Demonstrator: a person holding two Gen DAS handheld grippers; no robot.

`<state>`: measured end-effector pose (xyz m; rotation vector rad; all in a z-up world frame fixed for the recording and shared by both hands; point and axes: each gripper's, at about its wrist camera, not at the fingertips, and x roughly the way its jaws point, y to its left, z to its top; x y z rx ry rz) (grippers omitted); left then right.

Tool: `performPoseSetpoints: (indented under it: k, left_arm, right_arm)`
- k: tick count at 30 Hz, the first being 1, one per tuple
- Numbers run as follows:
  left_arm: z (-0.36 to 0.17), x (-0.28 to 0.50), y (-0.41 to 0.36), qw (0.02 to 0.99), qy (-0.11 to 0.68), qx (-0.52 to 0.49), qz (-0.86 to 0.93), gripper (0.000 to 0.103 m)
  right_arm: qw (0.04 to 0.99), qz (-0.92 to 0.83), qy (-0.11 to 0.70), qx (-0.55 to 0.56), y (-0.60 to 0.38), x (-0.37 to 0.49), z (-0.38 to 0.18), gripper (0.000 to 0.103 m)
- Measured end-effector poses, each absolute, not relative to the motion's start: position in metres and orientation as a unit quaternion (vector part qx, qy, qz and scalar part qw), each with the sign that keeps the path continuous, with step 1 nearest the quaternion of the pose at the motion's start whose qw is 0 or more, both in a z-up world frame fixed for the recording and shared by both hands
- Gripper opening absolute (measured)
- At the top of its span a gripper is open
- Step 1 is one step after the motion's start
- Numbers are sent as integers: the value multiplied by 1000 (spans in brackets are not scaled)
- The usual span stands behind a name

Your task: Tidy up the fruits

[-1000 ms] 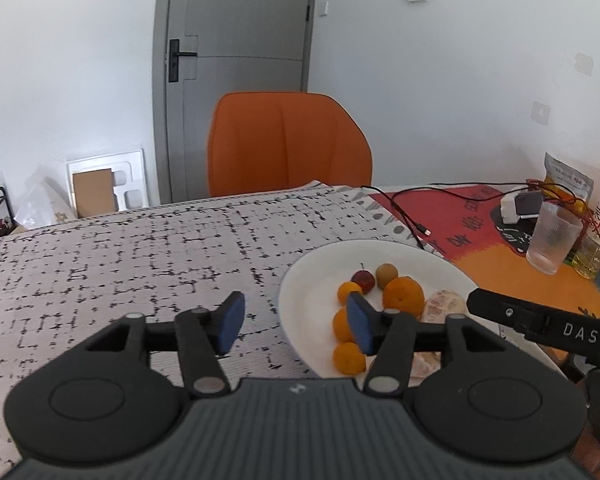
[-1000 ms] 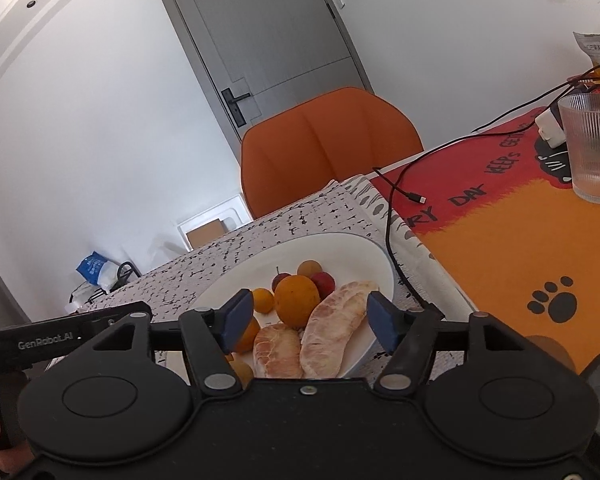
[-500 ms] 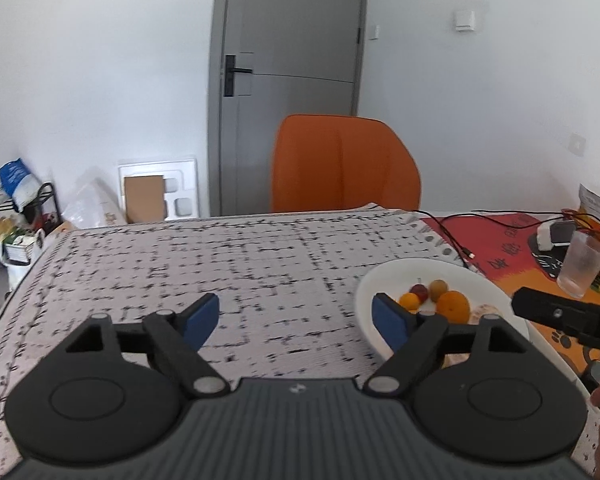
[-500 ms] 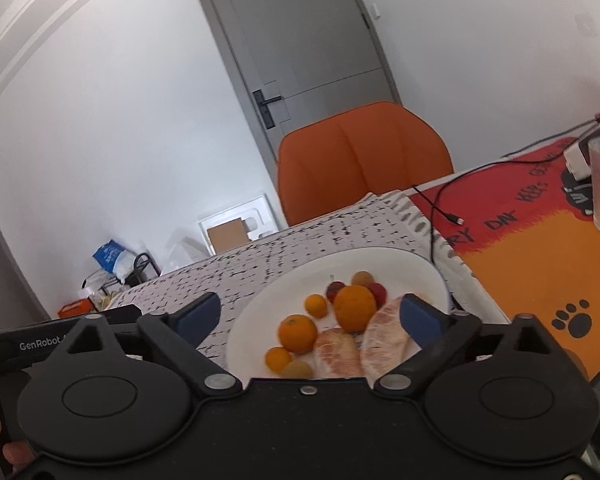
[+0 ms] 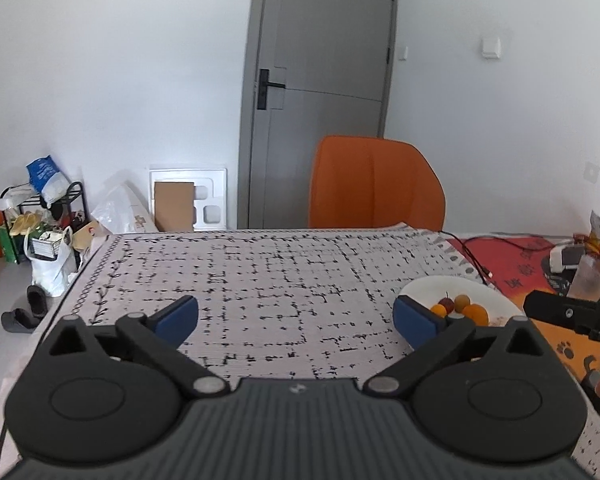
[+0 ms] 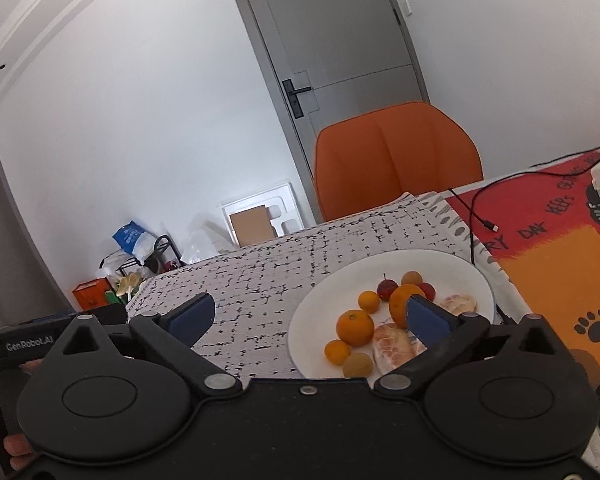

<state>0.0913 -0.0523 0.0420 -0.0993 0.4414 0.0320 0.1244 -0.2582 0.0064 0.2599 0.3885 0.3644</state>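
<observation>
Wide bare tablecloth [image 5: 260, 280] across frame centre and left: free passage. Lower right blocked by plate [image 6: 320, 320] of fruit; cable [image 6: 476, 208] and glass [image 5: 588, 280] clutter right edge.

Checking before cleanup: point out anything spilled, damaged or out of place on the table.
Nothing spilled or broken. All the fruit sits on the plate. One oddity: a loose cable trails across the red mat, its plug end lying unplugged not far from the plate's rim.

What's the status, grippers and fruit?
Left hand-held gripper and right hand-held gripper: jaws opening, nothing between. Fruit piled on white plate. Black cable lies behind the plate.
</observation>
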Motion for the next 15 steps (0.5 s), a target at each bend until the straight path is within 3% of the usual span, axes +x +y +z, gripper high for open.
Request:
performPoseSetpoints:
  k: [15]
  left_arm:
    - [56,46,-26,973,221,-52,27,103]
  right_arm:
    - [952,187,218,101,-255,98,15,103]
